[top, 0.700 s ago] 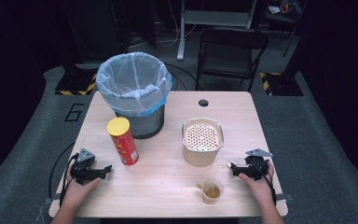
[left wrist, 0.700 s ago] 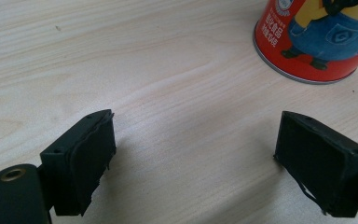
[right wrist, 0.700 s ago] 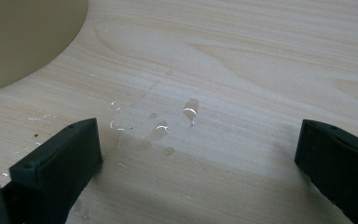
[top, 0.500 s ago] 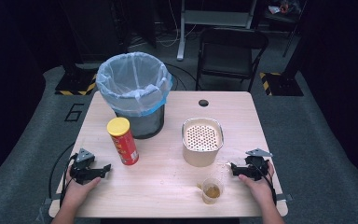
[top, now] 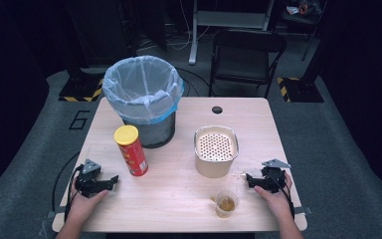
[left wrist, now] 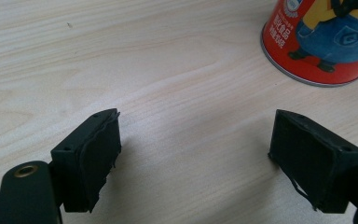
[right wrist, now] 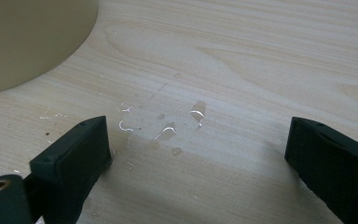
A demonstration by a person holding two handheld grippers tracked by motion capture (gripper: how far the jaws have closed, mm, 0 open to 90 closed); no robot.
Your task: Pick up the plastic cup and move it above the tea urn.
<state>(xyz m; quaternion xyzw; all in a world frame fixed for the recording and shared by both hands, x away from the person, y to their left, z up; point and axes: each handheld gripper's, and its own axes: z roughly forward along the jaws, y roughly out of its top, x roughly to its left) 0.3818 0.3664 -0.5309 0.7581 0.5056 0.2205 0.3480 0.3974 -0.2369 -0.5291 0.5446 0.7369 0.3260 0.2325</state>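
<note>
The cup (top: 226, 202) is the likeliest casualty: it stands near the front edge of the desk (top: 179, 199), just left of the right gripper (top: 249, 179), with brown liquid in its bottom, and a careless sweep of that hand would tip it or push it off the edge. Drops of liquid (right wrist: 168, 130) already lie on the wood between the right jaws, so anything set down or gripped there may slide. The right jaws stand wide apart, holding nothing, beside the beige bin (top: 216, 151). The left gripper (top: 113, 180) also rests on the desk with jaws apart and empty, the can (top: 131, 150) just ahead of it — tall and narrow, it would topple from a nudge high up, and the lined basket (top: 143, 99) stands close behind it, leaving little room on that side. Open room lies in the middle of the desk, between the two grippers, and along the back right — the front corners are taken by the hands.
</note>
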